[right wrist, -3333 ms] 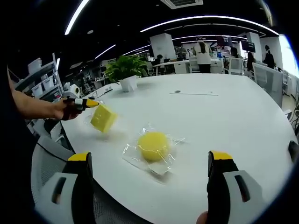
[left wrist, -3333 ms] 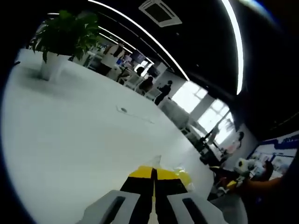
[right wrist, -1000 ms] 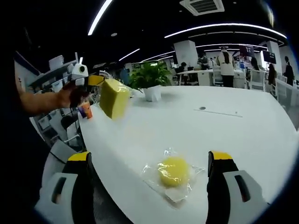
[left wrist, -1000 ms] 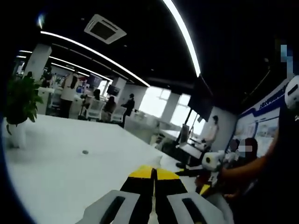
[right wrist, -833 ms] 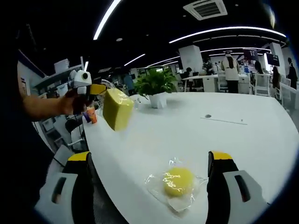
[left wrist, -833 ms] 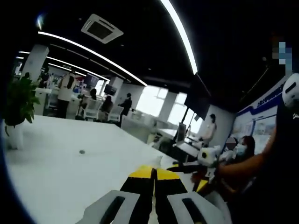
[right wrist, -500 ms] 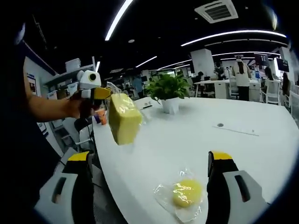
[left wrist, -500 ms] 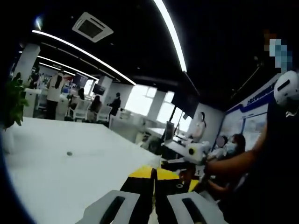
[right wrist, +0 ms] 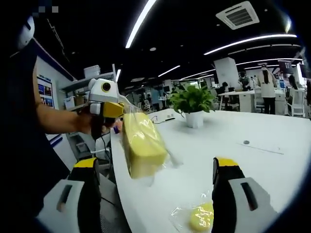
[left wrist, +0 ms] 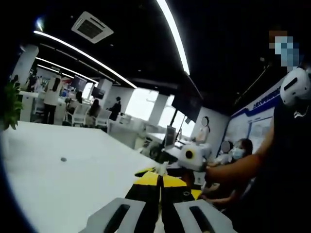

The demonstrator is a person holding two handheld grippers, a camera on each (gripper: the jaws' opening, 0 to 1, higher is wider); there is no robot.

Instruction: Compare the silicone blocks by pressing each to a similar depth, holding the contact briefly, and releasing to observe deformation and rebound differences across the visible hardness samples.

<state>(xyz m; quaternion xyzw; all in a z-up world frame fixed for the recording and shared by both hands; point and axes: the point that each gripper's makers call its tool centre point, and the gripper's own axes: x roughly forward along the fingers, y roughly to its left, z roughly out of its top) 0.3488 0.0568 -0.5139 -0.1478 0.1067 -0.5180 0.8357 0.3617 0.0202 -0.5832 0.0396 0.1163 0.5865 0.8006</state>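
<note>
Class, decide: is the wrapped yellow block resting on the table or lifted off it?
Lifted: the yellow block hangs in its wrapper from the left gripper, above the white table.

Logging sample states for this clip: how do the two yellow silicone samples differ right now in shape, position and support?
The rectangular block is a flat-faced slab, while the round sample is a rounded puck. The block hangs in the air, gripped by its clear wrapper in the left tongs; the round sample lies on the white table. The block looks larger, though it is nearer the camera. Both are yellow and wrapped in clear plastic.
</note>
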